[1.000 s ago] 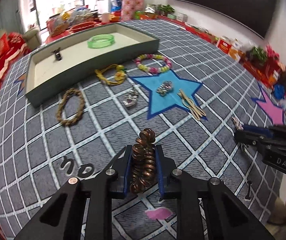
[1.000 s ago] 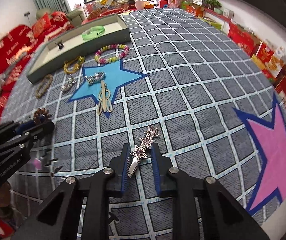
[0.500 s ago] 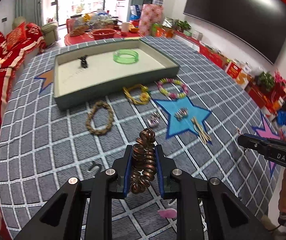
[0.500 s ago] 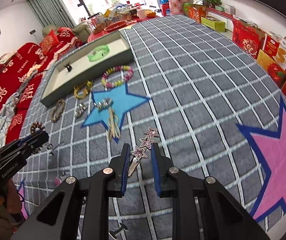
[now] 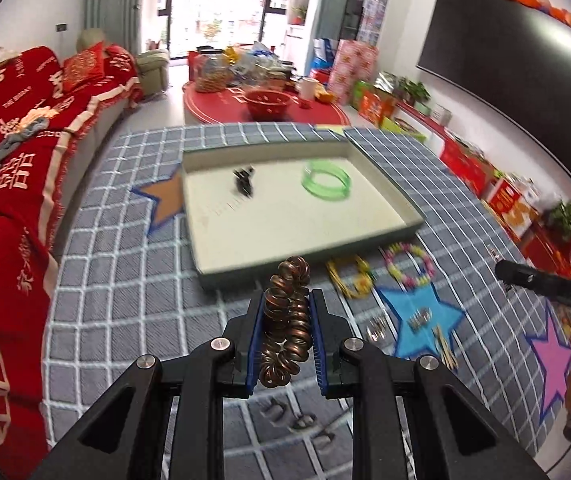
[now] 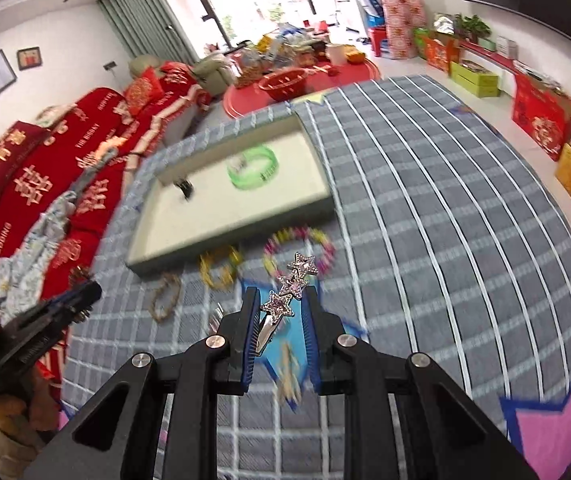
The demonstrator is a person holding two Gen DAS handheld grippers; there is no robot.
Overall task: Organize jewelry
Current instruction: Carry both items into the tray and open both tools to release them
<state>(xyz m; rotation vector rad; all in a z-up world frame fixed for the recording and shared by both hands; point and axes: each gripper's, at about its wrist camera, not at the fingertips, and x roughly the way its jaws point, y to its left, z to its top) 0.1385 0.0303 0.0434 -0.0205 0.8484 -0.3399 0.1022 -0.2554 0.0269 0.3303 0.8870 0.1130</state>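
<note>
Grey checked rug (image 6: 425,200); star hair clip (image 6: 285,296) lengthwise between right gripper (image 6: 279,312) fingers.

"THE BRIDAY" on red sofa cover (image 5: 17,96), "DAS" on right gripper (image 5: 499,270)

Left tongs (image 5: 286,334) and right tongs (image 6: 279,334) both clamped, raised

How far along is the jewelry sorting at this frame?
Early. Done: the tray holds only a green bangle and a small dark clip. In hand: the left gripper clamps a brown coil hair tie; the right gripper holds a star hair clip. Left on the mat: a beaded bracelet, yellow bracelet, braided ring, and small clips on the blue star.
</note>
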